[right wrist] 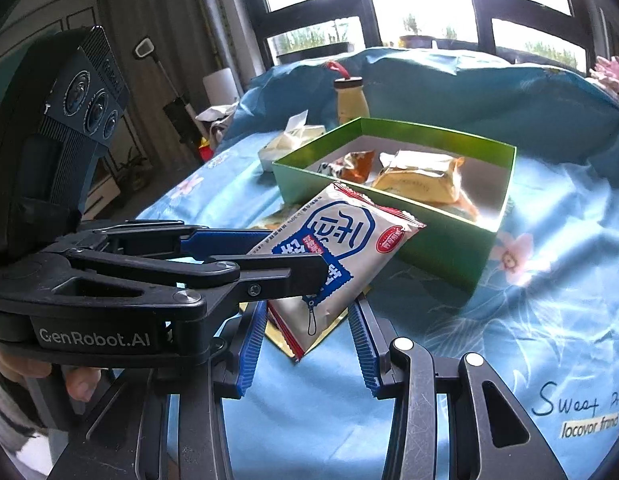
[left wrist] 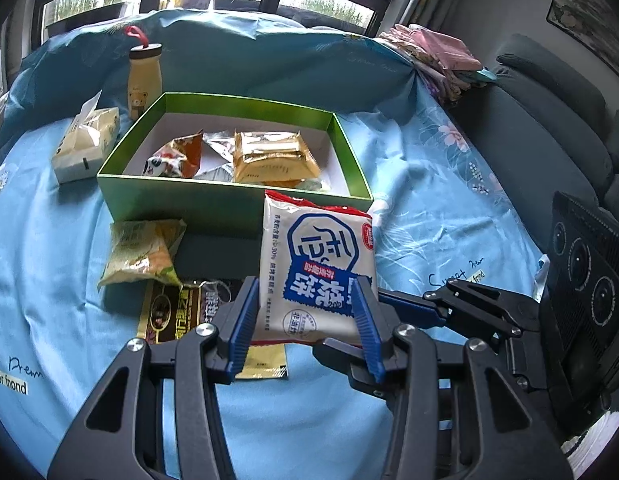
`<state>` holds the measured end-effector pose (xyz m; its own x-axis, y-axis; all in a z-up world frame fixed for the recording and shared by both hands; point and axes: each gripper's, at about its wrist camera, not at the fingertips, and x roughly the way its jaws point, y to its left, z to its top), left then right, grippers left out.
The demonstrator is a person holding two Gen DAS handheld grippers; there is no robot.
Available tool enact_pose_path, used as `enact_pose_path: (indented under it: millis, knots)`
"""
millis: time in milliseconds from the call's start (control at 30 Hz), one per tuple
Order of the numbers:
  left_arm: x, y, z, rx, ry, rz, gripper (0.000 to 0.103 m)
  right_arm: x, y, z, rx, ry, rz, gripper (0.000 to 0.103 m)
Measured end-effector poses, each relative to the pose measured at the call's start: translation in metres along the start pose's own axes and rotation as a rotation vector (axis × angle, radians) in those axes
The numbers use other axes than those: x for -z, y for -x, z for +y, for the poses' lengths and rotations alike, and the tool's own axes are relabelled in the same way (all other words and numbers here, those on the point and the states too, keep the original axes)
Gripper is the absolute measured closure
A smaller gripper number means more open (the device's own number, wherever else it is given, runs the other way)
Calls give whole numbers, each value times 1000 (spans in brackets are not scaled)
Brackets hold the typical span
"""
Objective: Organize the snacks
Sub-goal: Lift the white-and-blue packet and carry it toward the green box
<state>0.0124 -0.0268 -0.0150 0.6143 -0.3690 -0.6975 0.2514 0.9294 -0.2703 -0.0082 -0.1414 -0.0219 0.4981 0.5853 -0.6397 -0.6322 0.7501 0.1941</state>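
We see a white snack packet with blue lettering, a red badge and red crimped ends, lifted off the blue floral bedsheet and tilted, its far end just in front of the near wall of an open green box. Inside the box, on its white floor, lie a gold foil packet, an orange-and-white packet and a silvery one. Outside, near the box's front left corner, a yellow-green packet rests partly on a dark brown and gold packet
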Motion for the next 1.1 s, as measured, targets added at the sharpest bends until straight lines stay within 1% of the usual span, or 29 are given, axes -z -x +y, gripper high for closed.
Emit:
enact_pose_path:
  millis: [333,800,933,1100]
  knots:
    - [-6,1,-4,1,-14,-10,57,-6,3,-6,8,-5,-18,59]
    - [-10,1,-4,0,-18,-12,57,-9,5,-7,9,-5,-21,59]
    - [-15,0,-5,-2,-22,-16,57,-11,4,-8,10,-5,-23,59]
    - [-25,-1,-5,-3,-32,-29,57,-20,5,-12,18,-4,-37,59]
